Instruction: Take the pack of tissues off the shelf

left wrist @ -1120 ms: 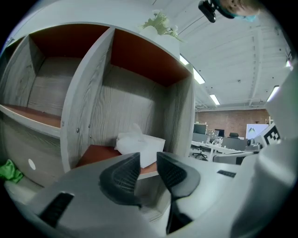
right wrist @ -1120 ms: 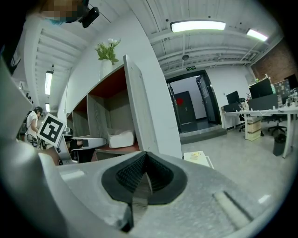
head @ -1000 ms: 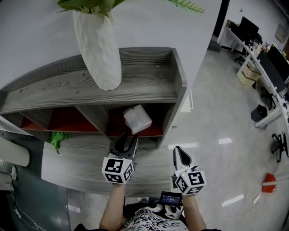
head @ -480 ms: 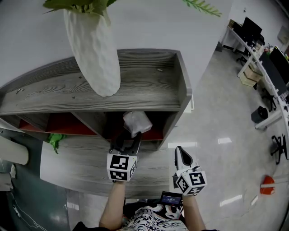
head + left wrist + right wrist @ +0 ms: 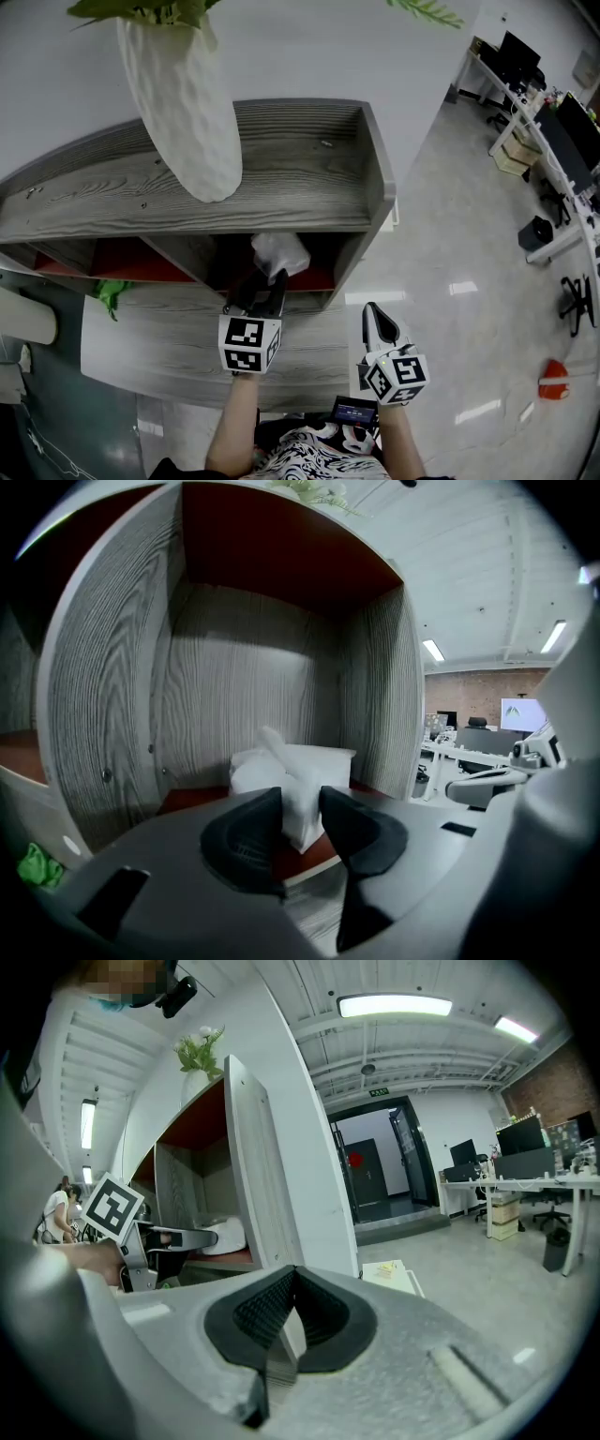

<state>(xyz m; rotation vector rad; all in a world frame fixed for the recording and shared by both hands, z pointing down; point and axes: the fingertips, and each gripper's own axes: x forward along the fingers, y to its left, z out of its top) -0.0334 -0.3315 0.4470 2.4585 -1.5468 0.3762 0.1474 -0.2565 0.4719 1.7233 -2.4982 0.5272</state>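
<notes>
The white pack of tissues (image 5: pixel 281 253) lies on the red floor of the grey wooden shelf's (image 5: pixel 300 155) right compartment, with one tissue sticking up from its top. In the left gripper view the pack (image 5: pixel 305 766) sits right ahead. My left gripper (image 5: pixel 269 284) reaches into the compartment mouth; its jaws are closing around the pack's near corner (image 5: pixel 300 803), and I see no firm pinch. My right gripper (image 5: pixel 373 315) hovers to the right of the shelf, outside it, shut and empty (image 5: pixel 294 1274). Its camera sees the left gripper (image 5: pixel 178 1238) at the pack (image 5: pixel 228 1232).
A tall white vase (image 5: pixel 183 103) with green leaves stands on the shelf top, above the left compartment. A green object (image 5: pixel 108 295) lies at the shelf's left. A grey board (image 5: pixel 159 342) extends below the compartments. Desks and chairs (image 5: pixel 553 141) stand far right across a glossy floor.
My left gripper has moved forward into the compartment until its tips reach the tissue pack. The right gripper has stayed in place.
</notes>
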